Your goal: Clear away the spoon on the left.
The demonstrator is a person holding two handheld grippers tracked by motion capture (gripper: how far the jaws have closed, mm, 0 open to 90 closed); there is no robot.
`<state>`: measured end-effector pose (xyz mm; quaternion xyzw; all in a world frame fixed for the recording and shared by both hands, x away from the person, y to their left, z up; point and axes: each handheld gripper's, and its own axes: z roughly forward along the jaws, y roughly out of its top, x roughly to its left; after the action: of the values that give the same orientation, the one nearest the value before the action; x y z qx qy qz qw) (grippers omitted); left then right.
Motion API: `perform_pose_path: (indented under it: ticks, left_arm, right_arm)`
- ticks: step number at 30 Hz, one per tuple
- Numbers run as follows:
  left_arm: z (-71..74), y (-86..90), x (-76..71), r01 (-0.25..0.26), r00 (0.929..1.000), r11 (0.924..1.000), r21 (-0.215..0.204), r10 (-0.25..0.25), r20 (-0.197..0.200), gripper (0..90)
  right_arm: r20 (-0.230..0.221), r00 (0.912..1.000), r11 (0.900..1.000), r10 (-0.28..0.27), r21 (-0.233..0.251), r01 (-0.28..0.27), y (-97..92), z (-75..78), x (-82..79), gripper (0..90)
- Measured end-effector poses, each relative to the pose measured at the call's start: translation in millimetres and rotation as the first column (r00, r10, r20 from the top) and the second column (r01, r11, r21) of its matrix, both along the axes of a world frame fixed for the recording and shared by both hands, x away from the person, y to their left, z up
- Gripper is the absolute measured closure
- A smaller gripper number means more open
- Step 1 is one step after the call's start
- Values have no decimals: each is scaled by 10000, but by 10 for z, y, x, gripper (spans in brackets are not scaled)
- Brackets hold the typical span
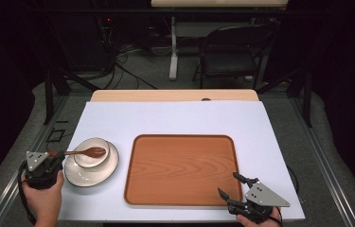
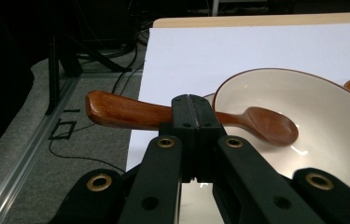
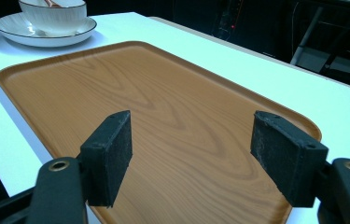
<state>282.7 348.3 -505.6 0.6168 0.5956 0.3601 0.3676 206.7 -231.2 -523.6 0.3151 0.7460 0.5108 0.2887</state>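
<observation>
White table cover spread over most of the high view, with a strip of pale wood showing at its twelve o'clock edge. Wooden tray lying flat just right of centre, rounded corners, raised rim, bare inside. Seen again from the right gripper view as a broad grained board stretching away under the jaws.

At nine o'clock from the tray, well apart from it: white saucer with a dark rim line, carrying a white bowl set toward its upper half. Same pair far off at eleven o'clock in the right gripper view, bowl on saucer.

Right gripper at the tray's five o'clock corner, held in a hand at the bottom edge, grey three-cornered plate on top. Jaws spread wide apart, nothing between them, hanging over the near right part of the tray. Black pads standing far from each other in its own view.

Left gripper at nine o'clock of the saucer, just off the cover's left edge, gripped by a hand coming up from six o'clock. Jaws pressed together, clamped on the handle of the wooden spoon.

Spoon lying roughly level, handle pointing to nine o'clock, head inside the bowl. In the left gripper view, spoon crossing behind the closed jaw tips, handle end sticking out at ten o'clock, head over the bowl's white inside at three o'clock; whether touching the bowl's bottom, impossible to tell.
</observation>
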Motion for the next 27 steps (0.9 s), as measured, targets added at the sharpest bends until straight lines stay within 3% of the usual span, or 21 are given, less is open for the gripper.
perform_pose_path:
  ticks: [10,15,19,23,27]
  left_arm:
    - [-33,39,60,-140,9999,9981,-606,143,50,899]
    - [-5,35,31,-31,9998,9970,-779,45,177,830]
    - [31,21,-9,49,9998,9958,-916,-31,197,758]
    - [52,16,-55,130,9998,9950,-993,-116,152,698]
    - [73,19,-99,80,9999,9931,-1170,-68,111,615]
  right_arm:
    - [-2,10000,10000,29,29,-29,0,-1,0,291]
    - [-28,10000,9997,68,227,-67,-12,4,1,284]
    - [-197,9997,9965,138,822,-121,-53,8,22,286]
    - [-406,9992,9950,21,1003,20,-89,18,25,278]
    - [-123,9999,9961,61,877,-50,-80,45,-5,209]
